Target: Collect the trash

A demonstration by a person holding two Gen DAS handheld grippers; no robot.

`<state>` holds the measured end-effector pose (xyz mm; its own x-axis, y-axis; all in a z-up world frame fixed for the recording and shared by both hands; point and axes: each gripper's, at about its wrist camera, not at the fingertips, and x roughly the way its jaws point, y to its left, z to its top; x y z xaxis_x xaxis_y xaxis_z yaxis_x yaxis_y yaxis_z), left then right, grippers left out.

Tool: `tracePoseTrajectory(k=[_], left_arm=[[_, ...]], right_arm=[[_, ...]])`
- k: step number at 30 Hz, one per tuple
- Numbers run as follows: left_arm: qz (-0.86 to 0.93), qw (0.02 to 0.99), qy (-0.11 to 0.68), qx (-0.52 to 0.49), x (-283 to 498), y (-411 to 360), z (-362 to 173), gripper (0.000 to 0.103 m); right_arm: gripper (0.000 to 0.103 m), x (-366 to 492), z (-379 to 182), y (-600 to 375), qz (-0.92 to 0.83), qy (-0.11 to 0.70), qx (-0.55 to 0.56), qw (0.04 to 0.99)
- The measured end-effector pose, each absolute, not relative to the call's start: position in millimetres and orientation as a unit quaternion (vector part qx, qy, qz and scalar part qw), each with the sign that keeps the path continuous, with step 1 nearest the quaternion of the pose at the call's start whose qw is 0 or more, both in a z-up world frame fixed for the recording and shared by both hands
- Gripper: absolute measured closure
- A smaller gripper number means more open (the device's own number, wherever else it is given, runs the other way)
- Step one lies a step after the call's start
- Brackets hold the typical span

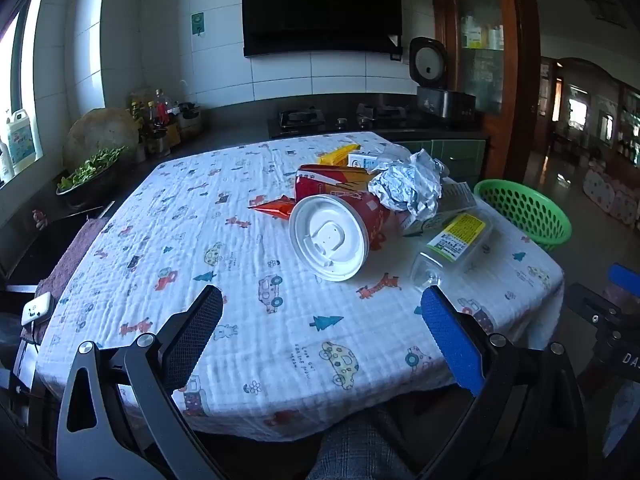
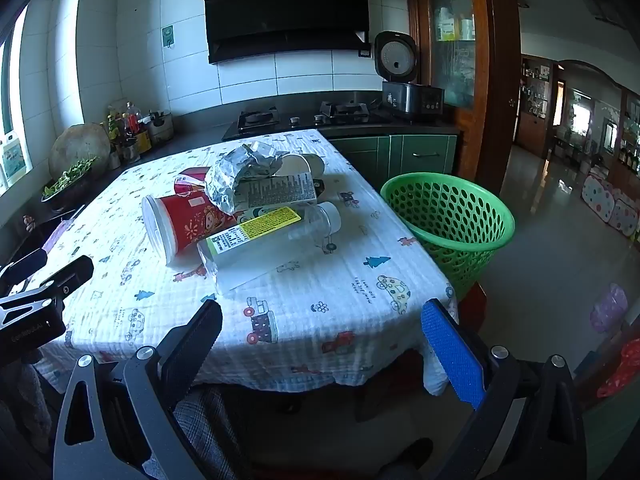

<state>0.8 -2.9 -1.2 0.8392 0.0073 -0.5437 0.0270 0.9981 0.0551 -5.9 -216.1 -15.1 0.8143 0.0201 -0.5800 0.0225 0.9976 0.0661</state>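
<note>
**Tongs wide and empty, trash heap untouched**

Both tongs hang spread as wide as we see them go, gripping nothing: the left tongs (image 1: 322, 320) and the right tongs (image 2: 322, 322) sit at the near edge of the bench (image 1: 168, 240), a table under a white cloth printed with little cars and trees.

We take the red paper cup with its white plastic lid (image 1: 332, 236) as our landmark. It lies on its side in the middle of the bench, lid towards us. A clear plastic bottle with a yellow-and-green label (image 2: 264, 240) lies flat just to its right, touching it. A crumpled ball of silver foil (image 2: 236, 176) rests on top, behind the cup, over flattened cartons. The green perforated plastic basket (image 2: 452, 216) stands right of the cup, beyond the bench edge and lower, empty as far as we can see.

Our worry is the pile itself: pulling the cup or bottle could send the foil or the round bottle rolling off the bench. The slick bottle may squirt from the pads, and a low approach could snag the loose cloth and drag everything.

All the trash lies ahead of both tongs, well apart from them; the bottle's base is nearest the right pair.
</note>
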Motion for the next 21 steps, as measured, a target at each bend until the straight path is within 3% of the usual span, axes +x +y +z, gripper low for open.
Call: tracePoseTrajectory(k=[21], left_arm=[[-0.034,0.964,0.263,0.028,-8,-9,3,0.007]], right_arm=[[0.006,-5,-14,-218,0.001,0.303,0.038,0.952]])
